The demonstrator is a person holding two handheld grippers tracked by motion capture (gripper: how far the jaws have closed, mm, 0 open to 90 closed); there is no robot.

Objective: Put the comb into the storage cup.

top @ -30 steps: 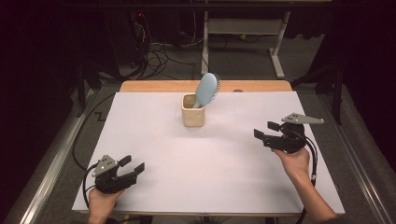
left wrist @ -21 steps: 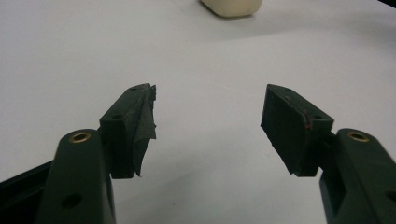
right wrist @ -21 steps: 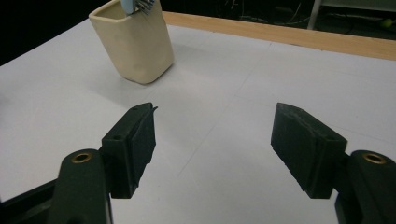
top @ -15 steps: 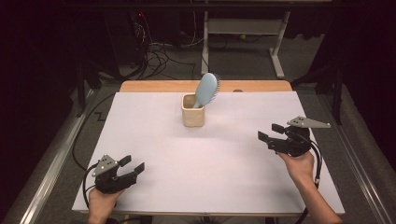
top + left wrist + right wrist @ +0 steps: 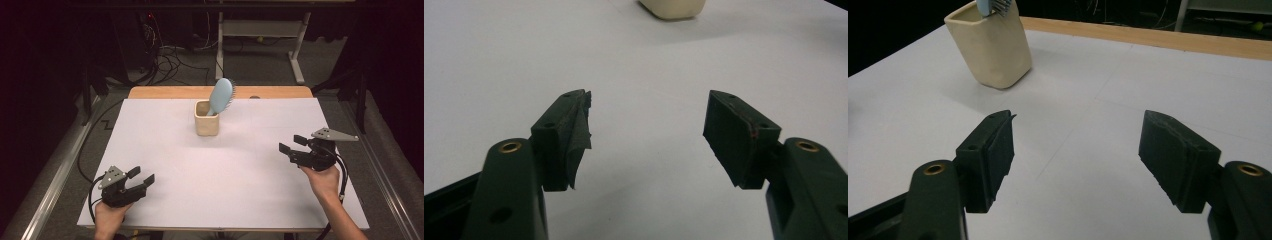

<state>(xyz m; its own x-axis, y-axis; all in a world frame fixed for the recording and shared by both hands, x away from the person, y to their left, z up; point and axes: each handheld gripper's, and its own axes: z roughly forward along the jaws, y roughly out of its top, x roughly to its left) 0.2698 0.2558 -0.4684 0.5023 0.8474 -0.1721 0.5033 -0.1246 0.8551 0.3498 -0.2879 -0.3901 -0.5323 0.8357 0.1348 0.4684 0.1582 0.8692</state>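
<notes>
- Right gripper [image 5: 292, 145] is sitting in the right-centre of the high view, jaws spread wide, nothing between the pads; a hand is holding it from below, grey plate on top.
- In the right gripper view both black pads [image 5: 999, 145] are standing apart over bare white surface, pointing toward the cup in the upper left of that frame.
- Left gripper [image 5: 142, 177] is resting in the lower left of the high view, jaws likewise released and empty; left gripper view is showing a frayed strip hanging off the left pad [image 5: 580, 127].
- Hairbrush [image 5: 221, 95] is standing handle-down in the cup, upper centre of the high view, well apart from both grippers.
- Brush is looking pale blue, oval head, tilted to the right over the cup rim, bristles along its right edge; handle is hidden inside the cup.
- Cup [image 5: 206, 118] is looking cream, squarish with rounded corners, upright on the white table cover [image 5: 165, 150].
- Bare wooden table edge [image 5: 270, 92] is showing just behind the cup.
</notes>
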